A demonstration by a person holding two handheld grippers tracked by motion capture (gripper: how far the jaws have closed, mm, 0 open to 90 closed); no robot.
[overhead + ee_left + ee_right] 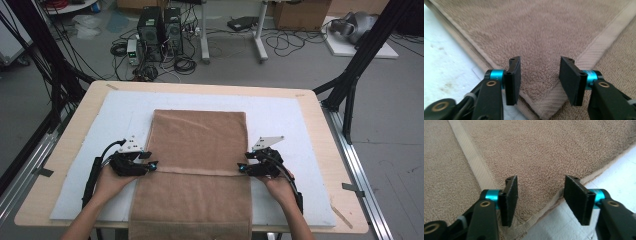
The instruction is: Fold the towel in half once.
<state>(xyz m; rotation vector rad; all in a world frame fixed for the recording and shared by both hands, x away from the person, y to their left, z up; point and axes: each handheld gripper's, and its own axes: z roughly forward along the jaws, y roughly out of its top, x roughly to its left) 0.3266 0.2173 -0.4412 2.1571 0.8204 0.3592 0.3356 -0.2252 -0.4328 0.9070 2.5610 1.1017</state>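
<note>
A brown towel (199, 150) lies flat along the middle of the bench (310, 107), on a white mat (285, 120), its near end hanging over the bench's near edge. A folded-over layer covers the far part of the towel, and this layer's woven hem (200, 171) runs straight across from side to side.

The left tongs (152, 165) sit at the left end of that hem, the right tongs (241, 168) at its right end, each held in a hand and pointing inward at the towel.

The left gripper view looks closely along the left tongs (539, 80): the jaws stand partly open and astride the folded layer's corner (544, 110), with terry cloth between the pads but not pinched. The right gripper view shows the right tongs (540, 200) likewise partly open over the opposite corner (524, 226), gripping nothing, white mat (614, 170) beside it.

The high view adds the floor beyond the bench's far edge, with two computer towers (160, 32) and tangled cables (185, 62).
</note>
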